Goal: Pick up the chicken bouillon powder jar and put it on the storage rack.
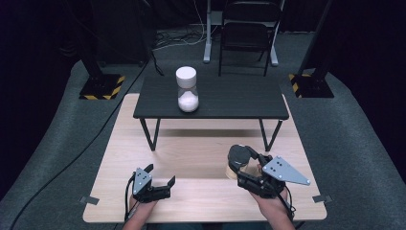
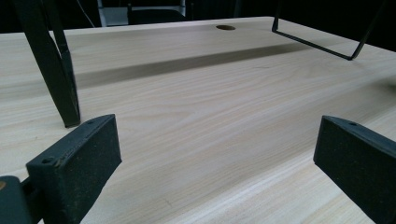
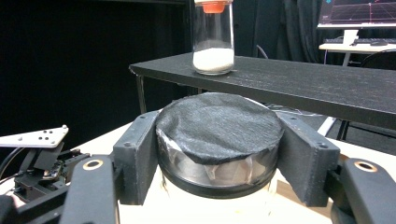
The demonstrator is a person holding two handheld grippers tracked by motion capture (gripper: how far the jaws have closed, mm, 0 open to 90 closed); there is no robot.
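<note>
While left gripper point(image 1: 160, 178) idles open & empty near-left, right gripper point(image 3: 219, 154) clamps black-lidded jar point(image 3: 218, 135) by lid, prob. for carrying to far shelf point(image 1: 230, 98).

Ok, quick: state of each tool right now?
Left tool: open, holding nothing.
Right tool: shut on the black-capped jar.

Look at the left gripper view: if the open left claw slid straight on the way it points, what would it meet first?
Probably nothing soon: bare wooden table lies ahead of the left claw. The black leg of the small black table stands off to the left; depth is unclear.
</note>
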